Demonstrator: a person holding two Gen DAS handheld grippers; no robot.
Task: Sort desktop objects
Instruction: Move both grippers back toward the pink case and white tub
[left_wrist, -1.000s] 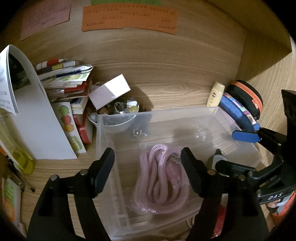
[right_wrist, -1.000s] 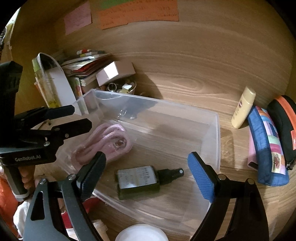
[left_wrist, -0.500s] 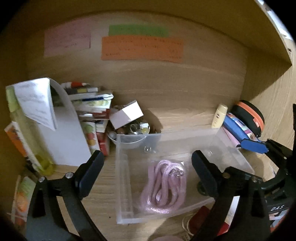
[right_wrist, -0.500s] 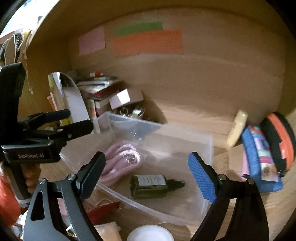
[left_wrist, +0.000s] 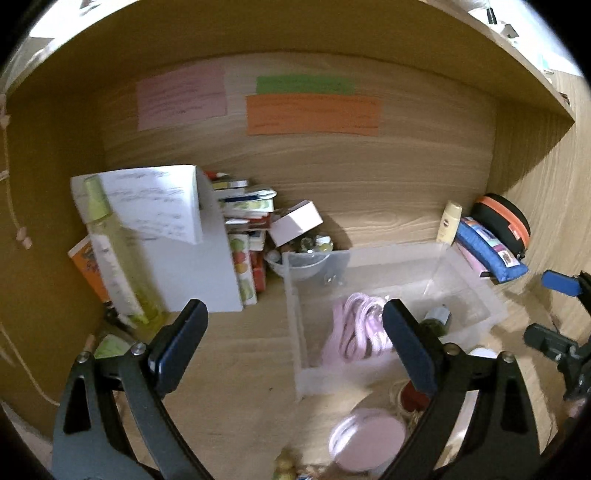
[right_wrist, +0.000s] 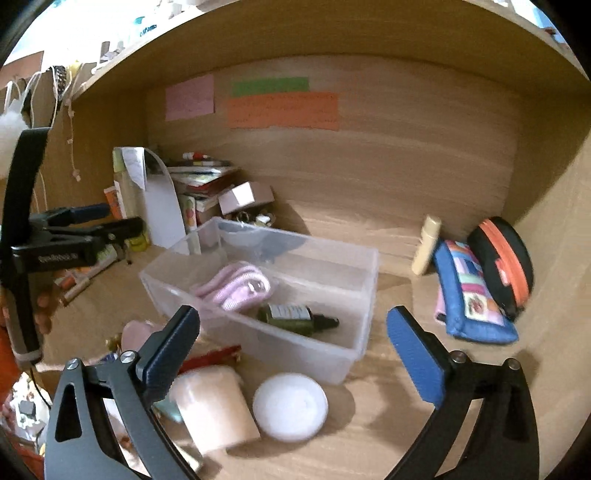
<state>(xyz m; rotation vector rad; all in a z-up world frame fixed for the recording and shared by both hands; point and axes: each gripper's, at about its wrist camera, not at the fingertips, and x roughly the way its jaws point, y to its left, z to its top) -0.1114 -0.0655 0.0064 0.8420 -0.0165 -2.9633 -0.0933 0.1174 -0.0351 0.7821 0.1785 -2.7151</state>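
Clear plastic storage bin (right_wrist: 364, 291) on wooden worktop (right_wrist: 388, 417), holding coiled pink rope (right_wrist: 236, 286) and dark green labelled bottle (right_wrist: 291, 317), label unreadable, left tongs (left_wrist: 295, 345) spread empty, right tongs (right_wrist: 293, 347) opening, empty.

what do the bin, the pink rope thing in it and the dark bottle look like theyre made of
Clear bin: looks like frosted, semi-clear plastic; the desk and contents show through its walls.
Pink rope: seems woven or braided cord, soft and matte, with a small shiny clasp, probably metal.
Dark bottle: glossy dark green, glass or hard plastic, hard to tell; paper-like label, black cap.
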